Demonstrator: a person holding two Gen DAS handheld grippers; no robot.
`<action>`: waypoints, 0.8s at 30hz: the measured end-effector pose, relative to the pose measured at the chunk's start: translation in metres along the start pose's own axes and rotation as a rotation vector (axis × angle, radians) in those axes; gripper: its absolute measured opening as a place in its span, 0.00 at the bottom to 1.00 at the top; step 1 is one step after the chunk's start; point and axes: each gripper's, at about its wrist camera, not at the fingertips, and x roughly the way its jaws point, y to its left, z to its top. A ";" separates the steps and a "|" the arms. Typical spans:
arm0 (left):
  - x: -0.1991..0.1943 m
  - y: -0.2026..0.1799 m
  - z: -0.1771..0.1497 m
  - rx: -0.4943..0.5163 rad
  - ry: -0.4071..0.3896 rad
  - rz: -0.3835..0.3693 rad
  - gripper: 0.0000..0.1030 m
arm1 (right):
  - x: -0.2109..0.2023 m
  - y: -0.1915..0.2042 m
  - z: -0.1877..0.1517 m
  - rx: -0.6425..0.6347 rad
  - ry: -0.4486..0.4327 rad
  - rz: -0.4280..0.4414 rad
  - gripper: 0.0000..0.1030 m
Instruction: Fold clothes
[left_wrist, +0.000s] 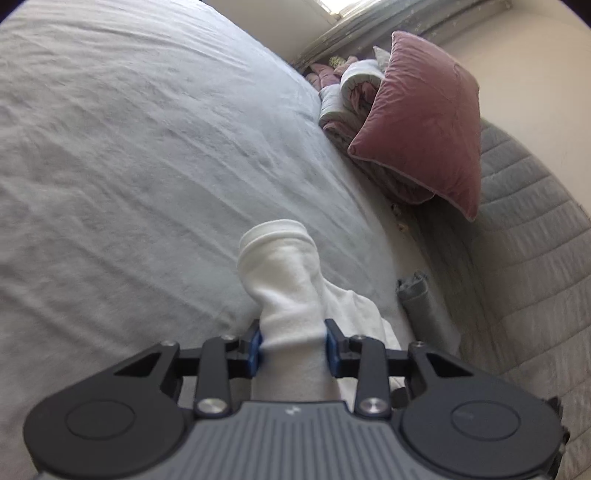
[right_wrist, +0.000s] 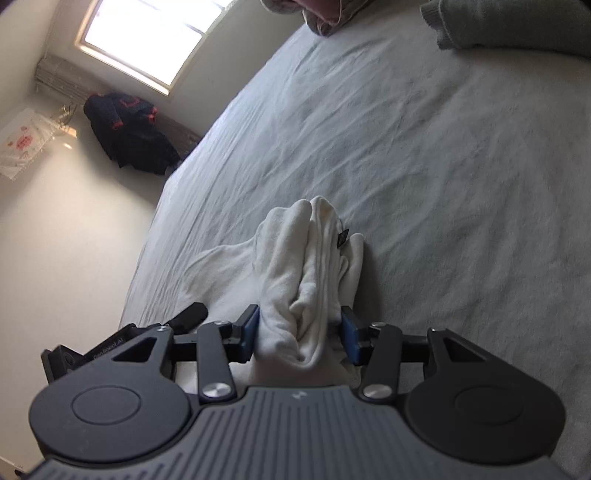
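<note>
Rumpled grey bedsheet (left_wrist: 129, 166), pink cushion (left_wrist: 424, 125) beside folded quilt (left_wrist: 347, 99).

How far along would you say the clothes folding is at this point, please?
Done: nothing visibly folded and set aside. In hand: the left gripper grips a white garment at its cuffed end, and the right gripper grips its bunched part above the bed. Left: this fold, plus the green garment waiting.
</note>
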 end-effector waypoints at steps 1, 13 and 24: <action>-0.004 0.001 -0.002 0.004 0.007 0.010 0.33 | 0.003 0.002 -0.001 -0.006 0.017 -0.004 0.49; -0.017 0.024 -0.011 0.034 0.011 0.064 0.46 | -0.020 -0.015 -0.003 0.078 0.039 0.054 0.67; -0.022 0.016 -0.019 0.110 -0.063 0.073 0.45 | -0.008 -0.021 -0.039 0.111 0.060 0.152 0.77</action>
